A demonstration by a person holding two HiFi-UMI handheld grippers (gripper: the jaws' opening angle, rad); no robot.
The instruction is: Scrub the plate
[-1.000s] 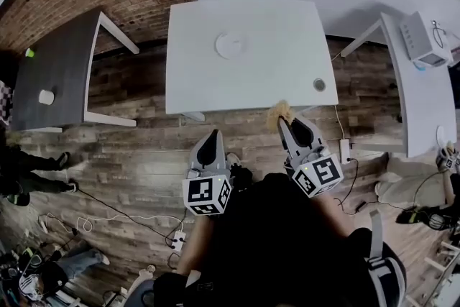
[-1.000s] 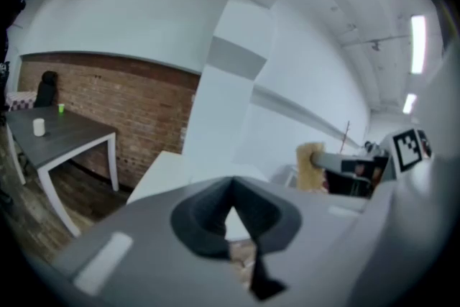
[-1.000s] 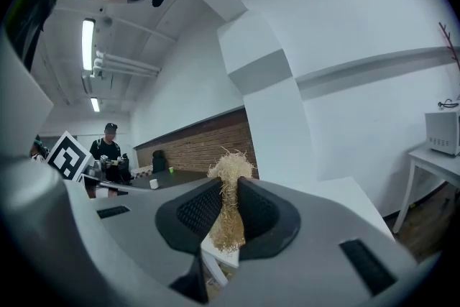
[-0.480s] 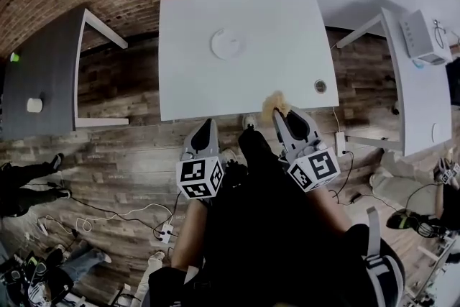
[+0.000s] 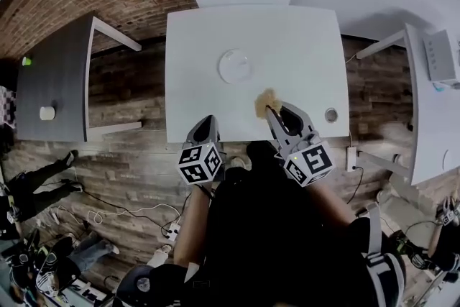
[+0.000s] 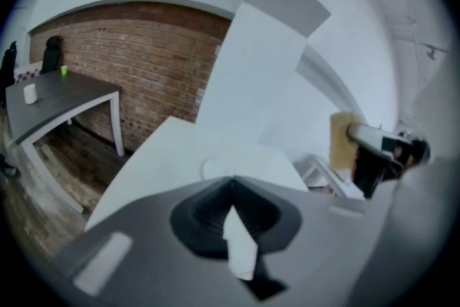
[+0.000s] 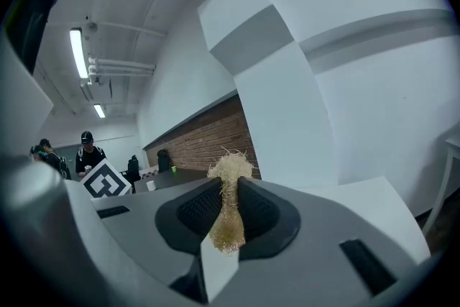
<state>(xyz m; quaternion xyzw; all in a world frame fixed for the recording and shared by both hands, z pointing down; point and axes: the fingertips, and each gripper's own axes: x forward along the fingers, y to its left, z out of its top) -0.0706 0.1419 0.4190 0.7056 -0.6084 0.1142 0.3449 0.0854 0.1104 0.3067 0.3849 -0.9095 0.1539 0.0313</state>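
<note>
White plate point(image 5: 234, 66) lies mid-table on the white table point(image 5: 302, 32) — right gripper point(image 5: 268, 110) clamps a straw-coloured scrub pad point(image 5: 265, 101) just short of it, left gripper point(image 5: 207, 120) pinched together on nothing at the near edge.

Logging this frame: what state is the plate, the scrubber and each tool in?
plate: lying flat on the white table, nothing on it or touching it.
scrubber: pinched between the jaws, over the table, short of the plate.
right tool: shut on the scrubber.
left tool: jaws together, nothing between them, at the table's near edge.
</note>
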